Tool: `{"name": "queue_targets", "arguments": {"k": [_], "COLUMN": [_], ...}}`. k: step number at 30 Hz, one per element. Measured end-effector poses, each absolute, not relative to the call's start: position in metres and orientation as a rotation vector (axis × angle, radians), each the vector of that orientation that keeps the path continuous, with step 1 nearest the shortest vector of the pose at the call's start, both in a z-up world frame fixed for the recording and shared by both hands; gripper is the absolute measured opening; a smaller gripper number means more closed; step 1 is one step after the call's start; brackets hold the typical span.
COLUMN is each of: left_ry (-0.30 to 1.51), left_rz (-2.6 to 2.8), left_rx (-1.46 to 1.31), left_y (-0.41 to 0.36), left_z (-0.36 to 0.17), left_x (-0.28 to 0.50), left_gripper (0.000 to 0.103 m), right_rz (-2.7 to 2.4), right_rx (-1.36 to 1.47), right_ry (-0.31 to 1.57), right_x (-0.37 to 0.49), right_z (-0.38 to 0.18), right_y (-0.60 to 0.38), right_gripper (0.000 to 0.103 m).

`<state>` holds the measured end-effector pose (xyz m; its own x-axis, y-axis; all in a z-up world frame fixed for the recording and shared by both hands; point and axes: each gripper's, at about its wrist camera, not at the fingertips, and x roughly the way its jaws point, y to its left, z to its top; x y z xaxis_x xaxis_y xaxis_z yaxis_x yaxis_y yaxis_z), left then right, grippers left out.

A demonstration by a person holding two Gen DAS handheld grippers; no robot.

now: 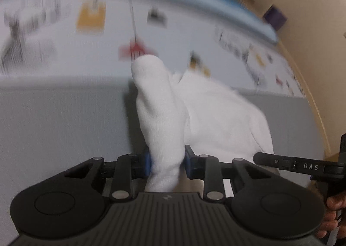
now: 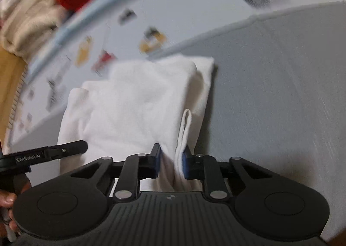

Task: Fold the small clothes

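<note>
Nearest, left tool point(image 1: 166, 162) pinches the white garment point(image 1: 216, 111); right tool point(image 2: 170, 162) pinches its other edge. Fold apparently midway; laying flat on the grey mat point(image 2: 270, 94) remains.

Each camera sits just behind its own gripper, looking steeply down along the fingers at close range. The left wrist view faces the white cloth point(image 1: 216, 111) from one side, the right wrist view from the other; both share the grey mat point(image 2: 270, 72) and patterned sheet point(image 1: 64, 46).
</note>
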<state>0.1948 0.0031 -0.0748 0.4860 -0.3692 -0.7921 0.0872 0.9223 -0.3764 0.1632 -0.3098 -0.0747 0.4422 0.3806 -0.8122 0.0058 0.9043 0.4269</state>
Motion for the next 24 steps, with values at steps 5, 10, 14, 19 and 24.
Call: {"name": "queue_targets", "arguments": {"k": [5,10,14,19,24], "left_ry": [0.833,1.024,1.178,1.166,1.114], "left_rz": [-0.168,-0.168,-0.221,-0.177,-0.162], "left_rx": [-0.301,-0.453,-0.397,-0.332,-0.262], "left_y": [0.05,0.077,0.055,0.041,0.036], "left_z": [-0.045,-0.078,-0.11,-0.117,-0.1], "left_x": [0.196,0.203,0.206,0.206,0.192], "left_gripper": [0.073,0.072,0.059,0.056,0.057], "right_rz": [0.234,0.235,0.215,0.148,0.13], "right_rx": [0.368,0.354,0.325,0.33,0.388], "right_ry": [0.856,0.988,1.072,1.078,0.945], "right_x": [0.178,0.187,0.194,0.192,0.181], "right_z": [-0.043,-0.06,-0.077,-0.08,-0.059], "right_y": [-0.288,-0.284,-0.281,-0.287,-0.301], "right_gripper": [0.034,0.036,0.029,0.0,0.006]}}
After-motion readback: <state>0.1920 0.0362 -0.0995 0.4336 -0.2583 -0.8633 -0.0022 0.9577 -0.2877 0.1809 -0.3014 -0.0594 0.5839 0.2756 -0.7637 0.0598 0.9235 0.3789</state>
